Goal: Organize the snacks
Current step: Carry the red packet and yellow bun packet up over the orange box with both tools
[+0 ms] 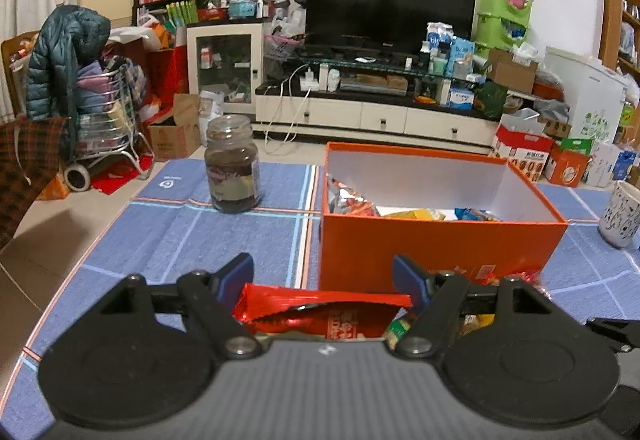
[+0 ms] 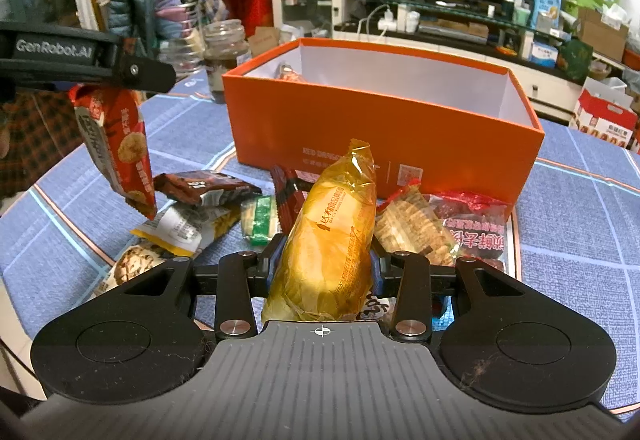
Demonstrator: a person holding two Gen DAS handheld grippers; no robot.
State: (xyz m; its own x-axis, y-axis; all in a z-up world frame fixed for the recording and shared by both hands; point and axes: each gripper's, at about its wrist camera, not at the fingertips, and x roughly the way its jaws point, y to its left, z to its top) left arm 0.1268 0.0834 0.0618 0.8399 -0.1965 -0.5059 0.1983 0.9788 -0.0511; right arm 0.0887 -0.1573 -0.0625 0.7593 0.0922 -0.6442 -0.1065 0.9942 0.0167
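An orange box (image 1: 436, 244) with a white inside stands on the blue tablecloth and holds several snack packets (image 1: 352, 204). My left gripper (image 1: 324, 280) holds a red snack packet (image 1: 320, 312) between its blue pads; in the right wrist view that packet (image 2: 116, 144) hangs above the table, left of the box (image 2: 380, 128). My right gripper (image 2: 324, 264) is shut on a yellow bread packet (image 2: 332, 240), just in front of the box. Loose snack packets (image 2: 200, 208) lie on the cloth around it.
A glass jar (image 1: 232, 168) of dark contents stands left of the box. A patterned white mug (image 1: 622, 214) stands at the right. The table edge curves at left. Beyond are a TV stand, cartons and a laden chair.
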